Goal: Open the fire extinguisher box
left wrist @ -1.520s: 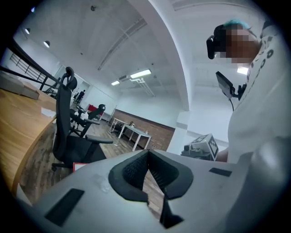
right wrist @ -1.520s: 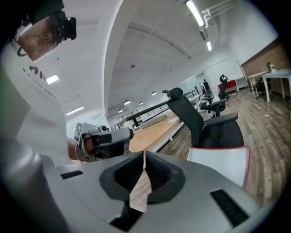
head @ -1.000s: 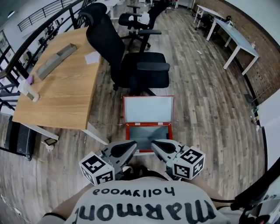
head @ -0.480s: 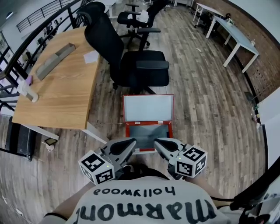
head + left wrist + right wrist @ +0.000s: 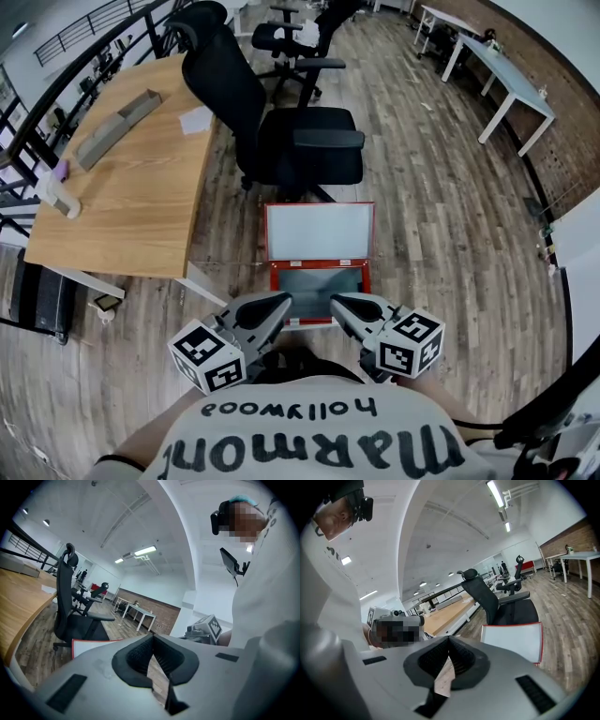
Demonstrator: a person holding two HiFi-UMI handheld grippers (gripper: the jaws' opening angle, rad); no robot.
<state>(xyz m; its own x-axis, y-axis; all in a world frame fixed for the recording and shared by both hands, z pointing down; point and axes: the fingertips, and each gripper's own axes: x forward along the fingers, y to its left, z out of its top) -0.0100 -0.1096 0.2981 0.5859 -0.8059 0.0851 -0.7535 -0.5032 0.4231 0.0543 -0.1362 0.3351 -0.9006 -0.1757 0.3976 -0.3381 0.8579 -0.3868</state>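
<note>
Closest in, below the person's white printed shirt (image 5: pixel 309 441), the grey left gripper (image 5: pixel 278 305) and grey right gripper (image 5: pixel 339 305) hang side by side at the chest. Each has its jaws pressed together with nothing between them, as each gripper's own view confirms (image 5: pixel 152 637) (image 5: pixel 449 640). Just beyond their tips, on the plank floor (image 5: pixel 441 244), sits the red-framed fire extinguisher box (image 5: pixel 274 279), its white-faced lid (image 5: pixel 319 232) swung up and away from the person, so the opening looks done. What remains, I judge, is to keep both closed grippers clear of the lid so that it does not drop. If it needs to go further, push on the red rim rather than the pale panel. Behind the box stands a black office chair (image 5: pixel 300 141), with a light wooden desk (image 5: pixel 131 187) to its left and white tables (image 5: pixel 497 75) far off. The box's near edge is covered by the gripper tips. No hinge or latch can be made out, and neither can whatever lies inside the grey interior, nor whether the lid leans on the chair base.
</note>
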